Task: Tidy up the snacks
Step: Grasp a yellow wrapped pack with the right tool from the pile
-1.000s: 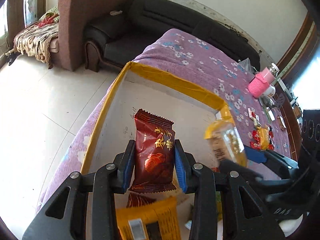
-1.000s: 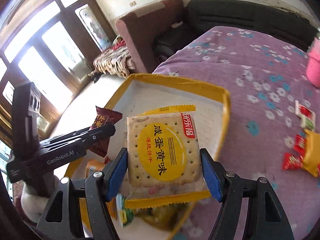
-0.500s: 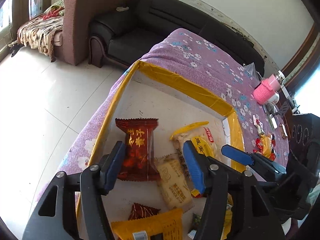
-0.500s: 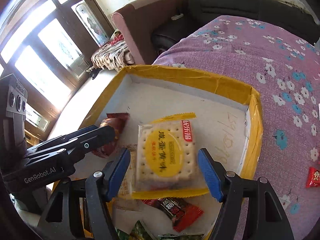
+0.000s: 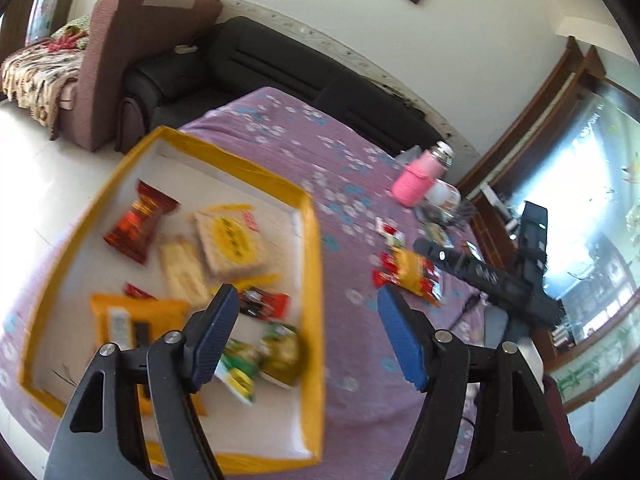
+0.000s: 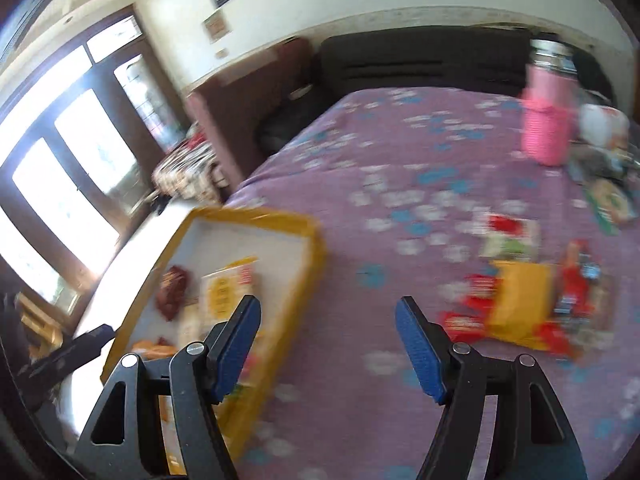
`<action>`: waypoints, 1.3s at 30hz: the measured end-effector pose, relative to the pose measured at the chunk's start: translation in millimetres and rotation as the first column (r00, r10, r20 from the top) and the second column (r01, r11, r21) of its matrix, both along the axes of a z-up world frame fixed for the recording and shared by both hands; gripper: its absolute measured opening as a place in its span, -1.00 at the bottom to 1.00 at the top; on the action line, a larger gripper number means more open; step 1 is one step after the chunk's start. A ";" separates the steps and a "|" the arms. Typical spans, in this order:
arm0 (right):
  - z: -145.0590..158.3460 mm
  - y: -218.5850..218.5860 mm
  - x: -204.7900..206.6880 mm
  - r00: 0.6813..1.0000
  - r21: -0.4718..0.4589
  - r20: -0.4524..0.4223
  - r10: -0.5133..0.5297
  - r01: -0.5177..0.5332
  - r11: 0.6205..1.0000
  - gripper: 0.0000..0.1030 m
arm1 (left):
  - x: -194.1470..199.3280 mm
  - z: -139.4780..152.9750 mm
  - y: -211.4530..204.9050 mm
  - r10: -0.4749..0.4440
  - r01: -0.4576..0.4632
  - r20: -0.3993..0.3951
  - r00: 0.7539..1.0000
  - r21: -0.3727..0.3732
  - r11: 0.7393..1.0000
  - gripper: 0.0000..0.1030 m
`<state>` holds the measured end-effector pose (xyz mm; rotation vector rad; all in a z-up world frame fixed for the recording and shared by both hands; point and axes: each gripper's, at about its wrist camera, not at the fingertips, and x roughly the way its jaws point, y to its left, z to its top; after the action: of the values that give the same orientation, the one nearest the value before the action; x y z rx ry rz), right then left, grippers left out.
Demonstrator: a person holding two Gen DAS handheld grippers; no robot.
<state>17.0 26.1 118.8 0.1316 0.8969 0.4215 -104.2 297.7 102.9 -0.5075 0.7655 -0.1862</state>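
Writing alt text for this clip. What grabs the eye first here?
The yellow-rimmed box at the near left of the purple flowered tablecloth, with snack packets inside, among them a square cracker pack and a dark red wrapper. To its right, a loose pile of red and yellow snacks; behind that, a pink bottle.

A black sofa (image 5: 280, 68) lines the white wall (image 5: 460, 40), a brown armchair (image 5: 120, 60) beside it — pale tiled floor (image 5: 36, 176) below. Bright windows (image 6: 60, 184) glare.
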 end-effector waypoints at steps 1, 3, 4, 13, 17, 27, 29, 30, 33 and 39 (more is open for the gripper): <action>-1.5 -22.1 5.1 0.999 -0.004 -0.005 -0.052 0.052 0.999 0.41 | -2.3 -3.8 -9.9 -0.014 0.014 0.001 1.000 -0.011 1.000 0.39; -7.2 -57.3 18.7 0.990 -0.011 -0.026 -0.136 0.136 0.991 0.42 | -1.6 -9.5 -23.1 -0.028 0.027 -0.010 1.000 -0.018 0.999 0.39; -12.2 -70.1 27.5 0.986 -0.022 -0.041 -0.164 0.163 0.986 0.42 | 1.0 -13.5 -29.4 -0.039 0.038 -0.021 0.999 -0.024 0.999 0.39; -59.1 -58.3 96.8 0.970 -0.175 -0.114 -0.215 0.193 0.965 0.36 | 9.9 -21.2 -50.1 -0.061 0.063 -0.054 0.997 0.034 0.997 0.39; -82.5 -43.0 89.5 0.973 -0.243 -0.165 -0.160 0.117 0.963 -0.13 | 11.7 -27.0 -46.4 -0.046 0.049 -0.069 0.997 0.038 0.998 0.39; -84.0 -71.4 -35.3 0.953 -0.139 -0.303 0.009 -0.053 0.989 -0.11 | 9.7 -31.7 -67.6 -0.101 0.103 -0.075 0.992 0.029 0.994 0.39; -83.0 -81.9 -53.0 0.966 -0.175 -0.259 -0.003 -0.045 0.984 0.02 | 8.1 -31.6 -77.6 -0.122 0.124 -0.074 0.990 0.031 0.992 0.39; -82.0 -86.0 -60.5 0.973 -0.187 -0.232 -0.008 -0.036 0.982 0.07 | 8.0 -31.5 -81.1 -0.128 0.131 -0.074 0.989 0.034 0.991 0.39; -77.5 -89.6 -73.8 0.981 -0.161 -0.194 0.007 -0.039 0.986 0.18 | 8.9 -32.7 -97.0 -0.158 0.163 -0.088 0.983 0.045 0.986 0.39; -82.4 -75.0 -85.8 0.992 -0.196 -0.125 0.032 -0.057 0.979 -0.13 | 24.1 -33.5 -126.7 -0.200 0.214 -0.124 0.972 0.118 0.970 0.39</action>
<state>-68.8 -48.9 36.4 -0.0478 1.0577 0.3659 -80.1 171.0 69.4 -0.3147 0.9336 -0.3020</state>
